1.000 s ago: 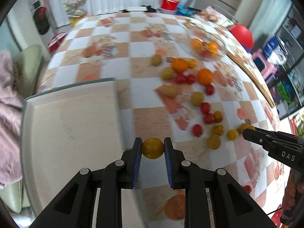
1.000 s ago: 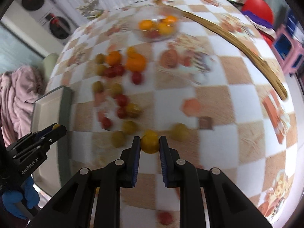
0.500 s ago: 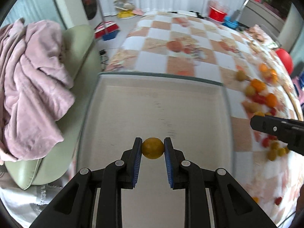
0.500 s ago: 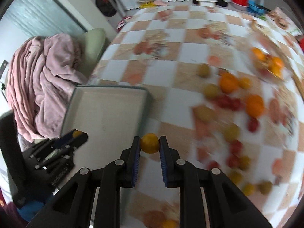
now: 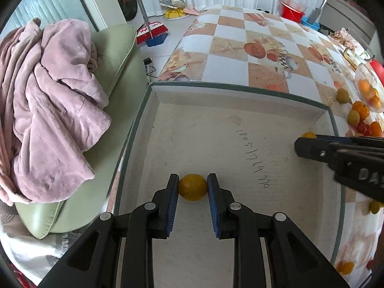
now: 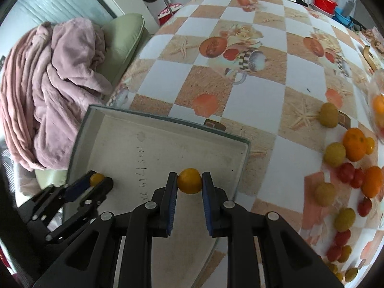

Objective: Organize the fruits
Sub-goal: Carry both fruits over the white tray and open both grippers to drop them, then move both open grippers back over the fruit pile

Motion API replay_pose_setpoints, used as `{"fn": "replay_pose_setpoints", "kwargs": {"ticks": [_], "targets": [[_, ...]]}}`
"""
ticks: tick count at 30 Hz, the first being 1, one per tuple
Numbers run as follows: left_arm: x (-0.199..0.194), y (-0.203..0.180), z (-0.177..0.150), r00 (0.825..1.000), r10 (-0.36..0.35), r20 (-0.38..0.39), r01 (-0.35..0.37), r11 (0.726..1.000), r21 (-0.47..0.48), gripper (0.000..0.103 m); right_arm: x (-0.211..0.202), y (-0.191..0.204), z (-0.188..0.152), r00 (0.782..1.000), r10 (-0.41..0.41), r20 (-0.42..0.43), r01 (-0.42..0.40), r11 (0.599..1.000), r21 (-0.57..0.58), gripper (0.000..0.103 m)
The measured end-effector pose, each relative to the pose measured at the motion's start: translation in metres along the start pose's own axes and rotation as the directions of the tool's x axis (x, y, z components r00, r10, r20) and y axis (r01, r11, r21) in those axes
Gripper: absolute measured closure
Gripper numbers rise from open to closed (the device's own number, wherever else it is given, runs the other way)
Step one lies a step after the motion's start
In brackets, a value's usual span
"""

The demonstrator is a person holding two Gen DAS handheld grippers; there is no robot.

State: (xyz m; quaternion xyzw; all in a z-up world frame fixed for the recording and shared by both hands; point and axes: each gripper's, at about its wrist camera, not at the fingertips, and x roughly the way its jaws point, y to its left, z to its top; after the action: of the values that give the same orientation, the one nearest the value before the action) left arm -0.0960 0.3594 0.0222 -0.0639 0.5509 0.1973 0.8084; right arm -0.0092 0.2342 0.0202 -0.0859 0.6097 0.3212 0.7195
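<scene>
My left gripper [image 5: 192, 187] is shut on a yellow cherry tomato [image 5: 192, 187] and holds it over the floor of a shallow beige box [image 5: 240, 91]. My right gripper [image 6: 189, 181] is shut on another yellow tomato [image 6: 189, 181] above the box's right part [image 6: 244, 153]. In the left wrist view the right gripper [image 5: 309, 141] comes in from the right with its tomato [image 5: 309, 134]. In the right wrist view the left gripper [image 6: 97, 180] sits low left over the box. Loose red, yellow and orange fruits [image 6: 340, 172] lie on the checkered table to the right.
A green cushioned seat [image 5: 112, 55] with a pink blanket [image 5: 48, 100] stands left of the table. A clear bowl holding orange fruits [image 5: 369, 88] sits at the far right. The checkered tablecloth [image 6: 240, 48] stretches beyond the box.
Both grippers have swung left from the fruit pile to above the box, each still holding its yellow tomato. The right gripper now reaches inside the box's right edge.
</scene>
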Motion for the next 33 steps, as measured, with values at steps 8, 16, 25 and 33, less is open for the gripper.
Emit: {"fn": "replay_pose_setpoints", "kwargs": {"ticks": [8,16,25,33], "targets": [[-0.007,0.001,-0.004,0.999,0.034,0.042,-0.035,0.999,0.023,0.012,-0.005,0.006,0.002,1.0,0.027,0.009,-0.026,0.999,-0.03,0.048],[-0.023,-0.009,-0.005,0.999,0.009,0.045,-0.012,0.998,0.061,0.012,-0.06,-0.01,-0.009,0.988,0.063,0.142,-0.067,0.997,0.028,0.027],[-0.059,-0.075,-0.009,0.991,-0.117,0.066,0.102,0.975,0.197,0.012,-0.11,-0.086,-0.063,0.983,-0.063,0.17,0.028,0.98,0.197,0.027],[-0.074,-0.154,-0.017,0.973,-0.229,0.041,0.201,0.917,0.345,0.012,-0.132,-0.157,-0.137,0.975,-0.2,0.099,0.156,0.929,0.336,0.027]]}}
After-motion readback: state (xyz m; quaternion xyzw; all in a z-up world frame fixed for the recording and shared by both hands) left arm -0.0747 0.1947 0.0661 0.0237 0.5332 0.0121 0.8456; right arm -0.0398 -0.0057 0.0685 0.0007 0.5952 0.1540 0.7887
